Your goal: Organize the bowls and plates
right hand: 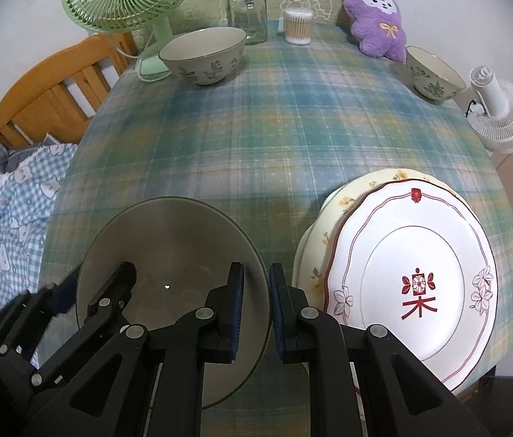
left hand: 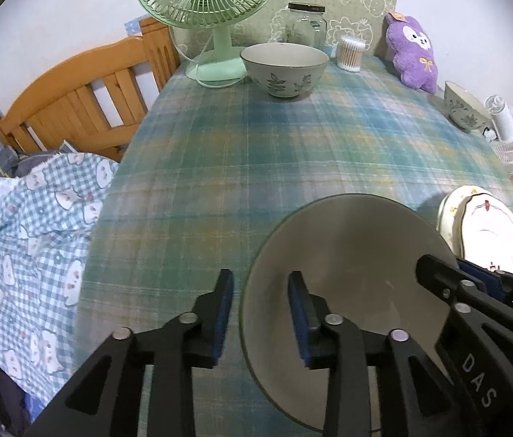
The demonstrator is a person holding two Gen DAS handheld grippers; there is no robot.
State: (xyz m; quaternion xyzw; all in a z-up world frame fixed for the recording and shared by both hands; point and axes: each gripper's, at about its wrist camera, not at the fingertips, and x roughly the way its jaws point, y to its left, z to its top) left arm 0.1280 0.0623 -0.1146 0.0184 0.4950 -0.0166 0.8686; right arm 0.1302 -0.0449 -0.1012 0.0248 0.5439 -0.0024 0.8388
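Grey-green glazed ceramic makes up the wide bowl (left hand: 347, 273) we have at the near edge of the table (left hand: 256, 153), which is covered with a blue-green plaid cloth. Our left gripper (left hand: 261, 313) straddles the bowl's left rim, one finger outside the wall and one inside, with a clear gap on either side of the rim, so it grips nothing. Our right gripper (right hand: 256, 309) straddles the opposite rim the same way; its blue pads stand closer together, but we cannot tell whether they press on the rim.

Just to the right of this bowl, near the table's near right corner, lies a stack of two plates: a white plate with a red scalloped border and a red character (right hand: 413, 291) on top of a cream plate with yellow flowers (right hand: 351, 196).

At the far left of the table a leaf-patterned ceramic bowl (left hand: 284, 69) stands upright beside the base of a mint-green desk fan (left hand: 209, 7). A smaller leaf-patterned bowl (right hand: 433, 73) stands at the right edge, just beside a purple plush toy (right hand: 376, 14). Along the far edge are a clear glass jar with a dark lid (right hand: 247, 11) and a tub of cotton swabs (right hand: 298, 25). A white fan (right hand: 500, 116) lies off the right edge.
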